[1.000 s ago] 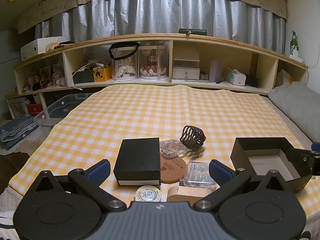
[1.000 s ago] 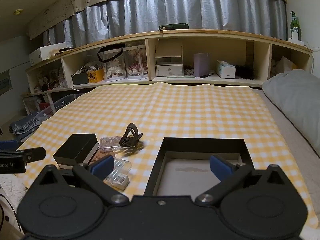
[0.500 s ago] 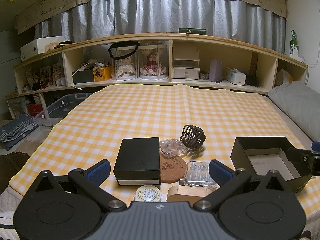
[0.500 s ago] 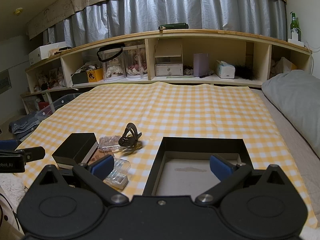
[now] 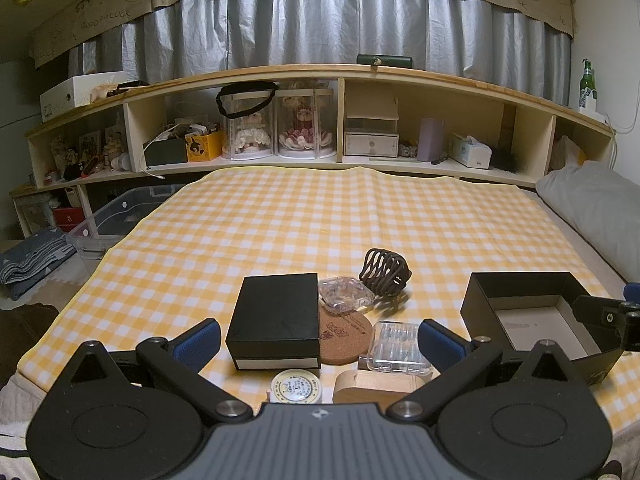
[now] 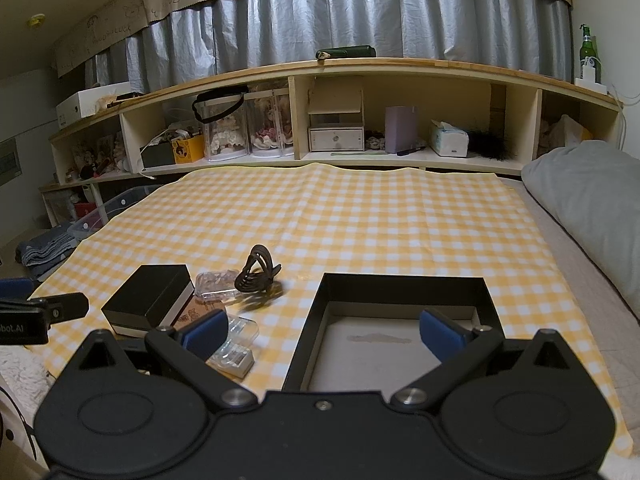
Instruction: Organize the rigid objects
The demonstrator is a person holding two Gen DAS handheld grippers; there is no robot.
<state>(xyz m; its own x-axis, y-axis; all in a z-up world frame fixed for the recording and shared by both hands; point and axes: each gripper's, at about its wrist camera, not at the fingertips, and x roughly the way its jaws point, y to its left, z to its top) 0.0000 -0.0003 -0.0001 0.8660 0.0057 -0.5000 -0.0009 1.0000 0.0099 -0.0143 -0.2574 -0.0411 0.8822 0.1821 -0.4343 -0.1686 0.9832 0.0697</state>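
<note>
Both of my tools stand spread wide with nothing between the blue pads: my left gripper (image 5: 316,340) hangs over the near edge of the clutter, my right gripper (image 6: 322,330) over the open black tray (image 6: 400,280), which holds nothing yet.

I take the closed black box (image 5: 276,316) as my landmark. Nearest me, in front of its near face, lies a small round tin (image 5: 296,387), and to the right of that a pale wooden block (image 5: 376,386) with a clear ribbed case (image 5: 398,346) resting partly on it. That perch is my first worry: if I pinch the case off-centre, I judge it may tip or skate off the block, and its smooth plastic could slip from the pads.

Just right of the box, touching or nearly so, sits the cork coaster (image 5: 345,334). It is thin and flat, and I expect my fingers would scrape the checked cloth (image 5: 320,216) and bunch it, dragging the neighbours.

Beyond the coaster, by the box's far right corner, a small clear box (image 5: 345,294) overlaps the coaster's far edge. Farthest, right of that, stands the brown hair claw (image 5: 385,270); its open ribs could snag a finger.

The black box's long axis runs away from me, toward the shelves. The tray lies well to its right, long side across my view.
</note>
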